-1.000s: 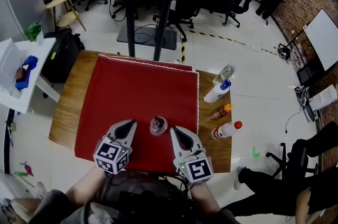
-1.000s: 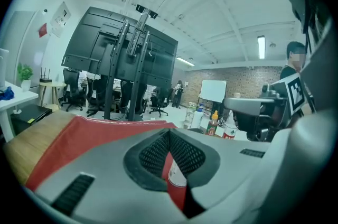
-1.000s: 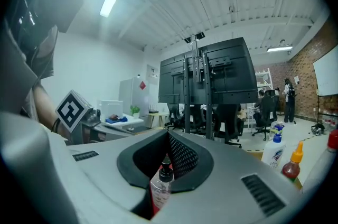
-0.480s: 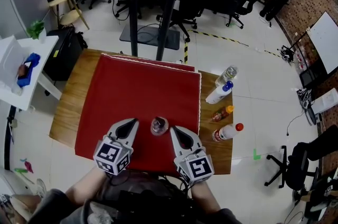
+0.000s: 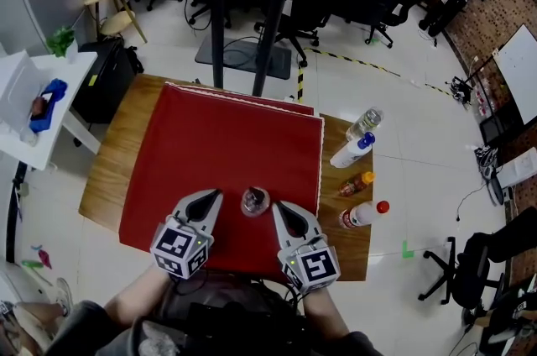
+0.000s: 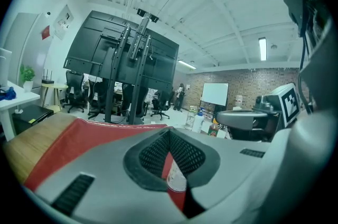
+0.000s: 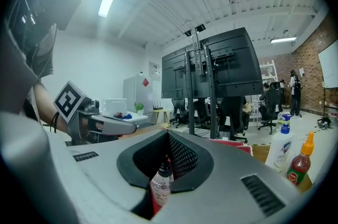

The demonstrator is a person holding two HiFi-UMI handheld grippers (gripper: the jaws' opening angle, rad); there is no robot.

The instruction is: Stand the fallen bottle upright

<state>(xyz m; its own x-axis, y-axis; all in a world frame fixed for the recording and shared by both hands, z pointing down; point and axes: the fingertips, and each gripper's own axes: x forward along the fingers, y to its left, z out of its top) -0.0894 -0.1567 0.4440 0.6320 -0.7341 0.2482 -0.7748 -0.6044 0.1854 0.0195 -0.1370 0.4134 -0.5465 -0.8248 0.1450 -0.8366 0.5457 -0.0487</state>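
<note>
Bottle (image 7: 160,188) upright, partly hidden behind closed right gripper (image 7: 169,136)

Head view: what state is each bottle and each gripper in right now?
Small clear bottle with dark cap: upright on the red cloth, held by neither gripper.
Left gripper: jaws shut, empty.
Right gripper: jaws shut, empty.
Clear water bottle: upright.
White bottle with blue cap: upright.
Orange-capped sauce bottle: upright.
White bottle with red cap: upright.
</note>
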